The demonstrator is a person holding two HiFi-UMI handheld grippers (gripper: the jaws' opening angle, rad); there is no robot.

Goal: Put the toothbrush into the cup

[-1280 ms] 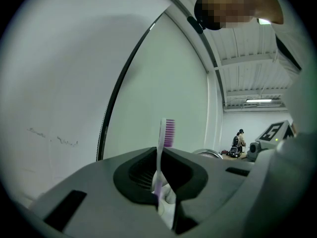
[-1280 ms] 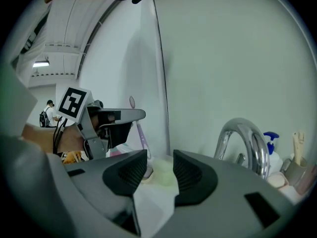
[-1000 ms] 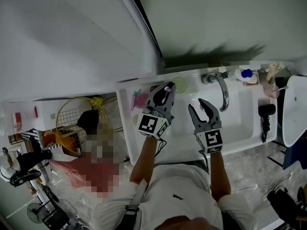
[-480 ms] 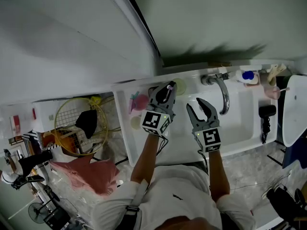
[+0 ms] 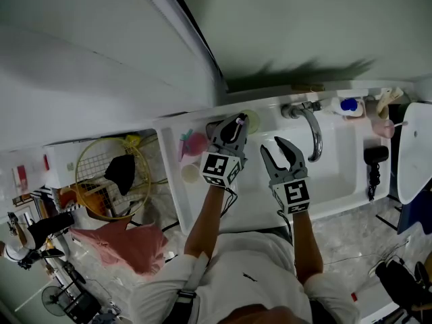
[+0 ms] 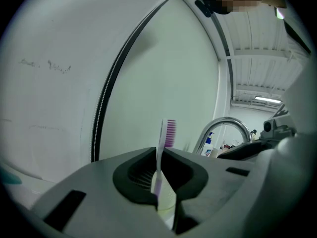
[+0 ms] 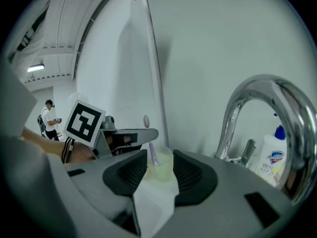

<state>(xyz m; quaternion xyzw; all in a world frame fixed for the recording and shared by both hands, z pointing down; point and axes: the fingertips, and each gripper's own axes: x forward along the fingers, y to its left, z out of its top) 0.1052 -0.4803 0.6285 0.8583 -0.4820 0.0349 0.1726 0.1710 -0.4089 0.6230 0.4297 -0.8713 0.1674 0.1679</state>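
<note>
A white toothbrush [image 6: 165, 148] with purple bristles stands upright, bristles up, with my left gripper [image 6: 159, 158] shut on its handle. In the head view the left gripper [image 5: 235, 125] is at the sink's back edge, right by a pale green cup [image 5: 251, 119]. From the right gripper view the toothbrush [image 7: 149, 145] reaches down to the mouth of the cup [image 7: 162, 168], and its lower end seems to be inside. My right gripper [image 5: 275, 149] hangs open over the basin, short of the cup, holding nothing.
A chrome faucet [image 5: 312, 132] arches over the white sink [image 5: 341, 181] to the right of the cup. A bottle with a blue cap [image 5: 347, 104] and a black hair dryer [image 5: 372, 162] lie at the right end. Pink items [image 5: 193, 142] sit at the sink's left end.
My left gripper has sunk a little with the toothbrush, close to the cup. The right gripper has hardly moved and stays open.
</note>
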